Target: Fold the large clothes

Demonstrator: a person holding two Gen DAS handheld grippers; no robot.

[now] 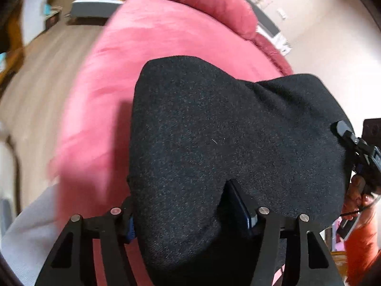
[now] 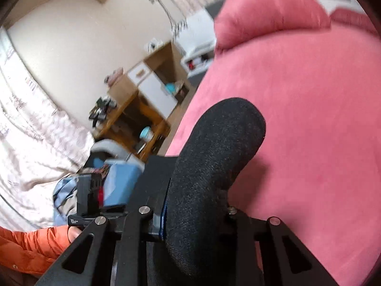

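Note:
A dark charcoal garment [image 1: 214, 143] is held up above a pink bed cover [image 1: 142, 47]. My left gripper [image 1: 190, 217] is shut on its near edge, and the cloth drapes over the fingers and hides the tips. My right gripper [image 2: 193, 214] is shut on another part of the same garment [image 2: 214, 162], which bulges up in a thick fold between the fingers. The right gripper also shows at the right edge of the left wrist view [image 1: 357, 147], at the garment's far corner. The pink cover [image 2: 309, 119] fills the right wrist view behind the fold.
A pink pillow [image 1: 209, 2] lies at the head of the bed. Wooden floor [image 1: 42, 76] runs along the left. A wooden desk and cabinet [image 2: 147, 90] stand by the wall. A pale patterned curtain [image 2: 28, 119] hangs left. My orange sleeve [image 2: 28, 245] is near.

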